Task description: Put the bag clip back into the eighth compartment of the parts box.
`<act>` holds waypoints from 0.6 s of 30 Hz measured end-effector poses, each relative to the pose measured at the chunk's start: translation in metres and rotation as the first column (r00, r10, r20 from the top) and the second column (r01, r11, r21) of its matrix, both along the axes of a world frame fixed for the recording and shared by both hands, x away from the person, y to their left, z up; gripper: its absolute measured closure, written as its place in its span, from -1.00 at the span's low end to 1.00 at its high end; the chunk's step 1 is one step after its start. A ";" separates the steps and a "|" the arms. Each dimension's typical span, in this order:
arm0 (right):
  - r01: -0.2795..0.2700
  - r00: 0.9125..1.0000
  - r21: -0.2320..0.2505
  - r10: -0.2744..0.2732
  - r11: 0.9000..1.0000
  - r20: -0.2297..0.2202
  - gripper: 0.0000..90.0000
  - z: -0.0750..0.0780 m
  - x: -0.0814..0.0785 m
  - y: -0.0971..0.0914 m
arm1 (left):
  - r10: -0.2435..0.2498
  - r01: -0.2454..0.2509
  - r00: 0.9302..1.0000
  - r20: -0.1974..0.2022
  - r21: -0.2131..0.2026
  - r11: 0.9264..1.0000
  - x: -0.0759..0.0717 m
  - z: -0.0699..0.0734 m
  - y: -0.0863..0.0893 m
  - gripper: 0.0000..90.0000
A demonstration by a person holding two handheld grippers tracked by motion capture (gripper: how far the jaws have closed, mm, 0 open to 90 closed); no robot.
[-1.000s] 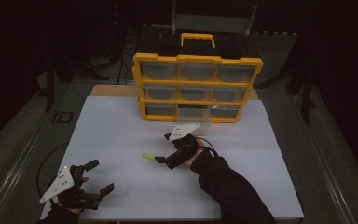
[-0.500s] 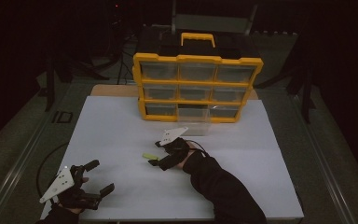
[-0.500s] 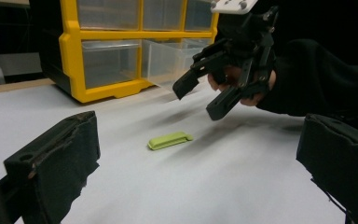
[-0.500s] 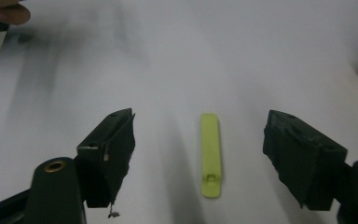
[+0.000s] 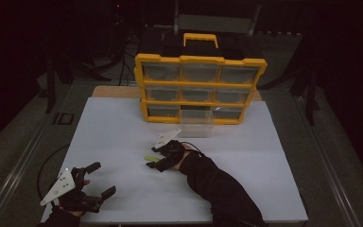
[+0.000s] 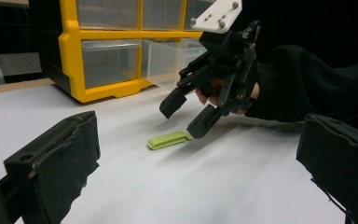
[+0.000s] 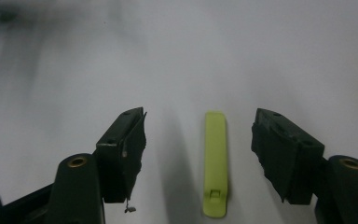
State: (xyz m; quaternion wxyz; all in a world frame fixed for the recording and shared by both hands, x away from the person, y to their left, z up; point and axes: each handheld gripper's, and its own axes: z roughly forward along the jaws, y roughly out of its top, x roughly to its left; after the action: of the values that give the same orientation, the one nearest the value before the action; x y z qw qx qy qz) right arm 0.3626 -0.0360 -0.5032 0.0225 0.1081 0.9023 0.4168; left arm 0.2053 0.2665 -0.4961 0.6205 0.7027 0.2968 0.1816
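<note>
Since the earlier frame, my right tool (image 5: 154, 157) has shifted left at frame centre; its parted jaws straddle the green strip (image 7: 215, 161) lying flat on the white surface (image 5: 123, 127). My left tool (image 5: 98, 180), lower left, gapes with nothing between its jaws.

You have a white table (image 5: 113, 137) in the middle of the frame, a grey frame (image 5: 215, 22) at top centre, and dark stand legs (image 5: 71, 71) at upper left.
</note>
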 end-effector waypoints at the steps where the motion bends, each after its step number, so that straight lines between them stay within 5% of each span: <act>1: 0.003 1.000 -0.003 -0.003 1.000 0.000 -0.20 -0.001 0.000 0.001 | 0.000 0.000 1.000 0.000 0.000 1.000 0.000 0.000 0.000 -0.99; 8: 0.034 0.999 -0.030 -0.033 0.999 0.022 0.11 -0.006 0.004 0.006 | 0.001 -0.001 1.000 -0.003 -0.005 1.000 0.000 0.000 0.000 -0.99; 18: 0.009 1.000 -0.081 -0.008 0.997 0.013 0.46 -0.013 0.009 0.010 | 0.001 -0.001 1.000 -0.006 -0.001 1.000 0.001 -0.001 0.000 -0.99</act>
State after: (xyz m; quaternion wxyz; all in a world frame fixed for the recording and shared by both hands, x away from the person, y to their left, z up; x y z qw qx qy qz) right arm 0.3719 -0.0263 -0.5164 0.0345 0.1084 0.9177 0.3805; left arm 0.2058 0.2667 -0.4967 0.6200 0.7028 0.2991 0.1795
